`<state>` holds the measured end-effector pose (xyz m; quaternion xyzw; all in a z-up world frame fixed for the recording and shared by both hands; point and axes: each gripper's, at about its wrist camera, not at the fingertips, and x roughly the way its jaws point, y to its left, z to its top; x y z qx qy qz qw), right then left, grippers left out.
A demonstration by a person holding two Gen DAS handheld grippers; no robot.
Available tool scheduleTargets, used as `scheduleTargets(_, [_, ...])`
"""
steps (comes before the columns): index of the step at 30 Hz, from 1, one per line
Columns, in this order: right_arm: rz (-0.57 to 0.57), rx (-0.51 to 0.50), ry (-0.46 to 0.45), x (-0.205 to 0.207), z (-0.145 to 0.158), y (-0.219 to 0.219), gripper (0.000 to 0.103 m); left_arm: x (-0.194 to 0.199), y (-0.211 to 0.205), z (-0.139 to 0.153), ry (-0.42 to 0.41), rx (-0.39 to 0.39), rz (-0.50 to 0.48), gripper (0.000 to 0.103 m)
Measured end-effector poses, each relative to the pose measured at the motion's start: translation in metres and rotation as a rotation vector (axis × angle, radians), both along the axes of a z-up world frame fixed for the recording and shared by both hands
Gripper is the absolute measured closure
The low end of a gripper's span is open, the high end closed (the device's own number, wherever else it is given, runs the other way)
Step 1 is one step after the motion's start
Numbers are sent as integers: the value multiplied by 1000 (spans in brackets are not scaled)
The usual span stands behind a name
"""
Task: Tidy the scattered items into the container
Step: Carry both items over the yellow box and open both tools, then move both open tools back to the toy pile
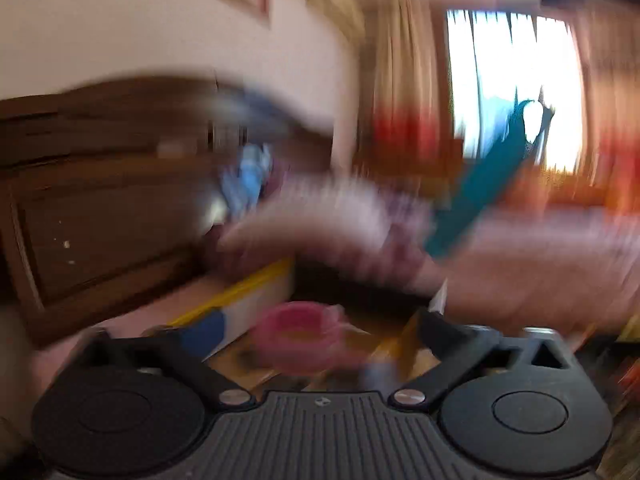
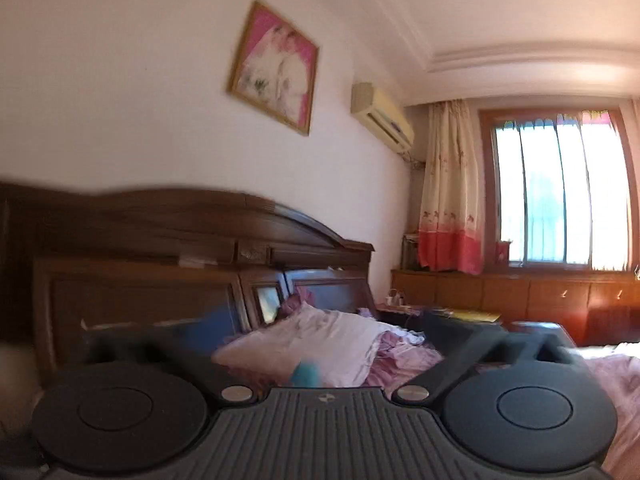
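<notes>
Left gripper: jaws spread wide apart, nothing between them; the view is heavily blurred. Just beyond it lies a pink ring-shaped thing, and to its left a box with a yellow and blue edge; whether that is the container I cannot tell. A teal bar slants across at right.

Right gripper: jaws wide apart, empty, aimed at a pillow on the bed, before the headboard. A window stands far right.

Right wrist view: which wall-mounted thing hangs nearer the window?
The air conditioner, beside the curtain; the framed picture hangs further left, above the headboard.
</notes>
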<state>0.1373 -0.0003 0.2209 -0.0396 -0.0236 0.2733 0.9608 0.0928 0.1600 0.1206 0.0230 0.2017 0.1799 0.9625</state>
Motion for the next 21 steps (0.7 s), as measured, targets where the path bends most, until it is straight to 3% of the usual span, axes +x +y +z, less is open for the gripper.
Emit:
scheduleTargets(1, [24, -45, 17, -2, -5, 13, 0, 12, 10, -4, 65, 10, 28, 6])
scheduleTargets(3, [80, -68, 30, -10, -27, 22, 0, 10, 18, -17, 41, 11, 63, 5])
scheduleTargets(5, [118, -92, 51, -20, -65, 19, 0, -3, 18, -36, 12, -43, 47, 1])
scheduleTargets(8, [106, -44, 133, -45, -128, -8, 0, -37, 16, -74, -1, -231, 28, 1])
scheduleTargets(10, [94, 64, 231, -63, -166, -46, 1, -64, 10, -94, -18, -396, 1, 1])
scheduleTargets(11, [92, 119, 268, -72, -181, -64, 0, -73, 1, -100, -41, -443, -20, 1])
scheduleTargets(13, [75, 195, 340, -89, -214, -107, 0, -79, -20, -102, -50, -431, -59, 1])
scheduleTargets(16, [8, 125, 383, -97, -247, -149, 1, -76, -65, -98, -77, -320, -119, 1])
scheduleTargets(19, [-130, 49, 372, -101, -267, -185, 3, -76, -111, -100, -111, -319, -221, 1])
scheduleTargets(21, [-182, 67, 380, -99, -271, -211, 13, -76, -144, -108, -152, -311, -273, 1])
